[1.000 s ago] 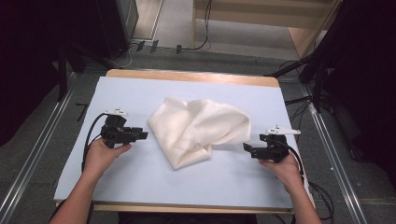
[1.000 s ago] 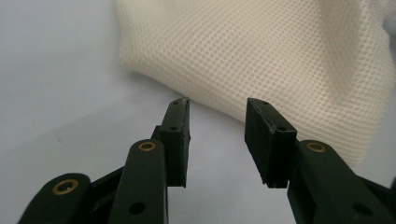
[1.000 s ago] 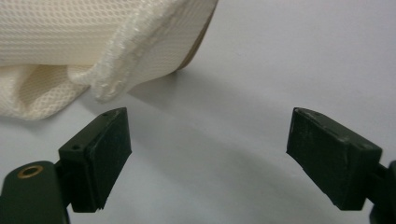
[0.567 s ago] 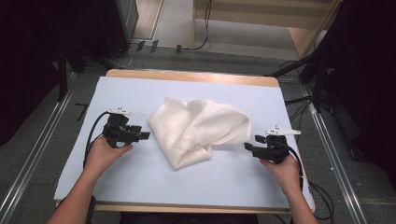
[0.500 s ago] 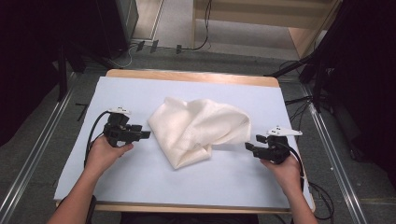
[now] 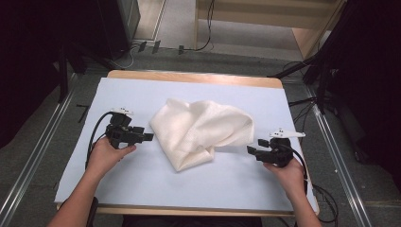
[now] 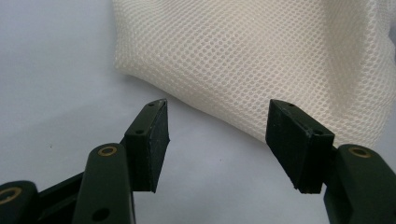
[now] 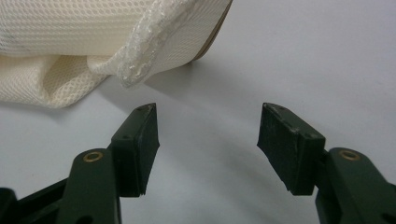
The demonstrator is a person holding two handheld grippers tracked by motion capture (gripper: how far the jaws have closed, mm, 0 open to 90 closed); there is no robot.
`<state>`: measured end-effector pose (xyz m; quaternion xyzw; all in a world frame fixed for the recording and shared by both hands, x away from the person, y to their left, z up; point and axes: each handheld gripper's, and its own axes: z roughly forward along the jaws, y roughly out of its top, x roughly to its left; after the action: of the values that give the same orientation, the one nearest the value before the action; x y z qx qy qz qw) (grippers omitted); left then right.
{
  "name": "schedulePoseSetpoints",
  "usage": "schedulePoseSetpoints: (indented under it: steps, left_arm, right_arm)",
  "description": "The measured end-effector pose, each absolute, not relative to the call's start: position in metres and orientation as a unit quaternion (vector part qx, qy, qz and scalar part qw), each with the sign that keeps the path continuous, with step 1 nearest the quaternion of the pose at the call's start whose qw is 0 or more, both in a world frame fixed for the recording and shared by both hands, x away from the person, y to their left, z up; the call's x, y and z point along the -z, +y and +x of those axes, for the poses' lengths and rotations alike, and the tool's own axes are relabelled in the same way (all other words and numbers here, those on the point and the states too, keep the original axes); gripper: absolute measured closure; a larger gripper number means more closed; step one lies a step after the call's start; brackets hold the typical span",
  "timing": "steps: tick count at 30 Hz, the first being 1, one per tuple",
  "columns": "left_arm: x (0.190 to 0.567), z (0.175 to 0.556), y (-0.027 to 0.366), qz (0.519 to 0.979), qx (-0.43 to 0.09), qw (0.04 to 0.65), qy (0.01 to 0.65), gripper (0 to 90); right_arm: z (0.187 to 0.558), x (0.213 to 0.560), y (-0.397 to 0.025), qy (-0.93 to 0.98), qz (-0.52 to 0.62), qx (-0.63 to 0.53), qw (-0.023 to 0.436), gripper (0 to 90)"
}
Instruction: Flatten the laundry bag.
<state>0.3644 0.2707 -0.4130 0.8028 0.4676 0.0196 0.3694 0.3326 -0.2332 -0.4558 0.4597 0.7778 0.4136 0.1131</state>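
Cloth (image 6: 201, 132), a crumpled mesh heap, lies between both claws. Left claw (image 6: 147, 137), jaws wide, sits just beside its near edge; right claw (image 6: 251, 151), also wide and empty, faces the opposite hem, seemingly poised to pinch both sides.

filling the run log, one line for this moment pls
left gripper: open, beside mesh cloth | right gripper: open, short of cloth | cloth: crumpled on table, ungrasped

cream mesh cloth (image 6: 201, 130) on a smooth matt pale sheet (image 6: 142, 189)
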Motion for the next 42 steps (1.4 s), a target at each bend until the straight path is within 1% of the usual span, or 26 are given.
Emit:
schedulePoseSetpoints:
  steps: [11,23,31,42]
  left_arm:
    - [0.412,0.363,0.269,0.806,-0.026,0.372,0.461,38.3]
    - [0.412,0.363,0.267,0.809,-0.021,0.365,0.461,38.8]
    - [0.407,0.360,0.257,0.813,-0.017,0.365,0.453,39.7]
    - [0.396,0.354,0.239,0.826,-0.022,0.369,0.426,39.2]
  right_arm:
    - [0.332,0.457,-0.232,0.784,0.454,-0.408,0.114,39.5]
    - [0.333,0.456,-0.231,0.784,0.451,-0.411,0.113,39.4]
    - [0.332,0.456,-0.230,0.785,0.450,-0.412,0.110,39.5]
    - [0.333,0.456,-0.229,0.786,0.446,-0.414,0.109,39.5]
